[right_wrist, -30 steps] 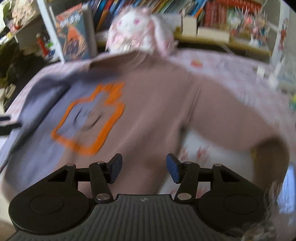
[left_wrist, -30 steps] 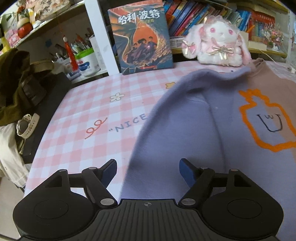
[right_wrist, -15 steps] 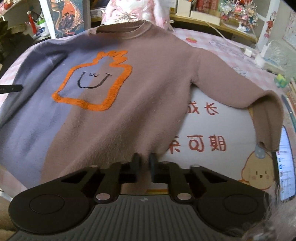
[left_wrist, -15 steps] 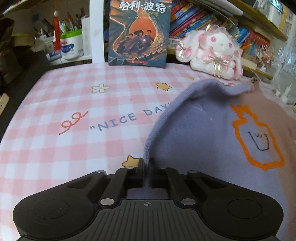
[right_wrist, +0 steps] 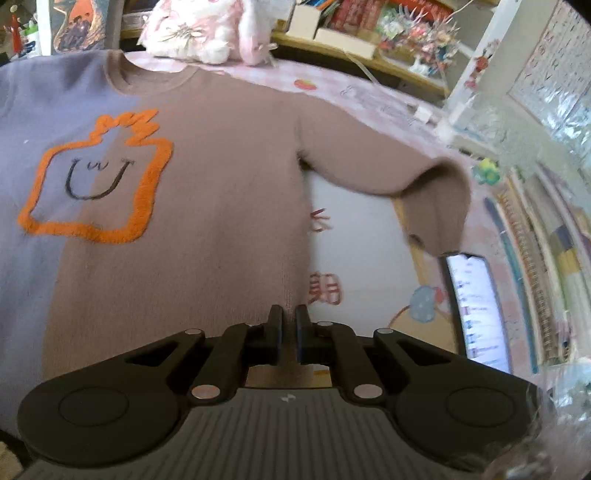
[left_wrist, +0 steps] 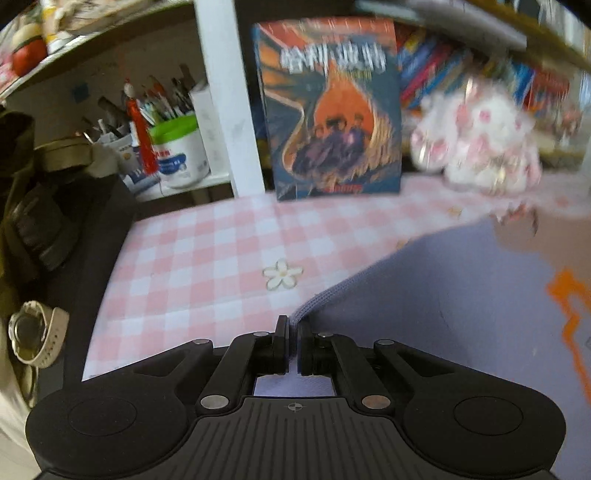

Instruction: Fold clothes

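Your left gripper is pressed together on the ribbed purple edge of the sweater, and your right gripper is also closed, pinching the brown hem at the bottom right corner. So both lower corners are in your hold, approx.

Where it is: the sweater lies front side up on the pink checked tablecloth, w/ the orange smiley patch showing. The collar is at the far side, just below the plush rabbit, and the hem is near you. So the long axis of the body runs from you toward the shelf, collar pointing away. The right sleeve goes out to the right side and its cuff bends down toward the phone.

What can go wrong, in my opinion:
- The left pinch takes only a thin line of the edge. If you lift fast, the knit can slip out and that side drops, so the fold becomes crooked.
- If your two hands don't move at same height and speed, the hem lands skewed vs. the collar.
- The sleeve is spread out; when the body is carried forward it may drag, bunch under the fold, or sweep over the phone.
- The collar is very close to the rabbit and the book; going too far fwd can knock them.
- The left view is blurred, so I can't tell how deep the cloth sits between the jaws.
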Motion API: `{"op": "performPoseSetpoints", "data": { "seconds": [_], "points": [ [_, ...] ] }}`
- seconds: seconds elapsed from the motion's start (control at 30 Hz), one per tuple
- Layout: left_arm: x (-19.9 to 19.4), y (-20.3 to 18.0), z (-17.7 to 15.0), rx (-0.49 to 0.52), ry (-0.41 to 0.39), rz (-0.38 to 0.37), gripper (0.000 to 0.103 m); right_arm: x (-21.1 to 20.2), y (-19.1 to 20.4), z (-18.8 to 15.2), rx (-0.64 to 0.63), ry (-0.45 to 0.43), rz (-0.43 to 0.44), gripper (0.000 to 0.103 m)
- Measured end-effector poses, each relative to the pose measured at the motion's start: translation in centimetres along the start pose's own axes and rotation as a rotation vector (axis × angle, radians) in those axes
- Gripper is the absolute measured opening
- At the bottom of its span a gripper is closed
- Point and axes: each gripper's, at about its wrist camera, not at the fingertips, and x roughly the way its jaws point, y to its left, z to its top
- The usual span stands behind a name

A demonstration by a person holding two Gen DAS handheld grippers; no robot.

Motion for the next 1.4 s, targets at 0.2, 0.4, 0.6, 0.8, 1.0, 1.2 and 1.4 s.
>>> {"op": "performPoseSetpoints", "data": {
  "seconds": [0.2,0.4,0.6,0.8,1.0,1.2,1.4],
  "points": [
    [0.7,2.0,-0.7,-0.056,0.016,0.123,0.015,0.5,1.9,0.4,-0.018,-0.014,0.027,0.007],
    [-3.6,-0.9,-2.2,-0.002,-0.071,0.120,0.019,1.3,3.0,1.5,-0.059,-0.055,0.034,0.007],
    [-6.6,-7.1,-6.0,0.024,-0.067,-0.079,0.040,2.4,3.8,2.8,-0.112,-0.100,0.027,0.007],
    [-6.8,-11.2,-8.6,0.054,0.013,-0.144,0.041,5.1,2.5,5.0,-0.192,-0.137,-0.105,0.005],
    [-6.8,-12.7,-10.0,0.054,0.064,-0.159,0.048,1.0,6.0,1.4,-0.257,-0.132,0.254,0.004],
    [-6.6,-11.7,-10.0,0.023,0.085,-0.121,0.048,1.1,5.0,1.2,-0.245,-0.142,0.208,0.004],
    [-6.9,-12.5,-10.2,-0.008,0.082,-0.115,0.049,2.3,2.0,2.2,-0.205,-0.120,0.147,0.004]
  ]
}}
